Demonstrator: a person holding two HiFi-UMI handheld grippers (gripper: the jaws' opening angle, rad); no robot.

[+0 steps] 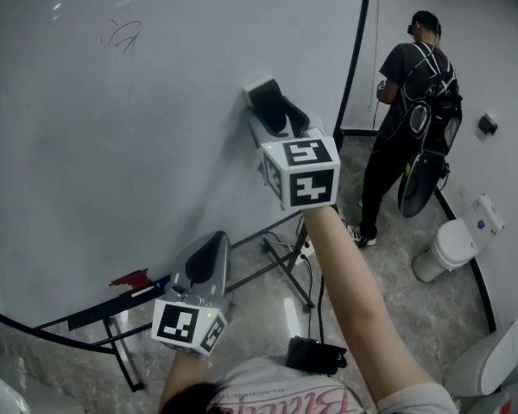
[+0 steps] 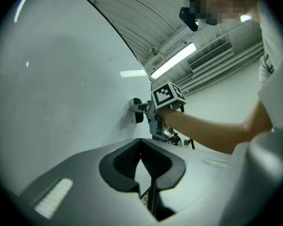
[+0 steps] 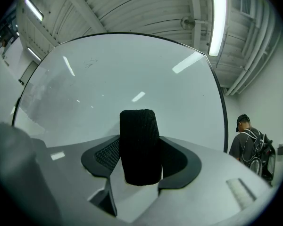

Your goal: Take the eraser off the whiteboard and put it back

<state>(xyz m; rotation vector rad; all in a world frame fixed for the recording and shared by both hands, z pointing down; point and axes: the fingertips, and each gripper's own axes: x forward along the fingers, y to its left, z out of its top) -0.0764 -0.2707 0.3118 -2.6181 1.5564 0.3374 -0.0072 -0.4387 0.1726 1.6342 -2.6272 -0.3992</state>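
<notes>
Nearest the head camera, low at the person's left side, the left gripper (image 2: 141, 144) hangs idle. Its jaws are drawn together at the tips with nothing between them, and it plays no part in the work.

The whiteboard (image 1: 112, 145) fills most of the scene, a broad pale sheet that is bare except for a faint scribble (image 1: 123, 34) near its top. Well off to the right, a second person (image 1: 410, 119) in dark clothes stands facing away, clear of the board.

The right gripper (image 3: 139, 147) reaches out on a straight arm to the board's right part. Its jaws are parted only as far as the eraser (image 3: 139, 126) is wide, and they are clamped on it from both sides, so the black felt block stands upright between the pads. The eraser is right at the board's surface. Whether it actually presses on the board or sits just off it cannot be told.

A small red object (image 1: 129, 279) lies on the board's ledge below.

The eraser is in hand at the board, so the task appears to be midway. The pictures do not settle whether it is coming off or going back. Either way, the release has not yet been done.
</notes>
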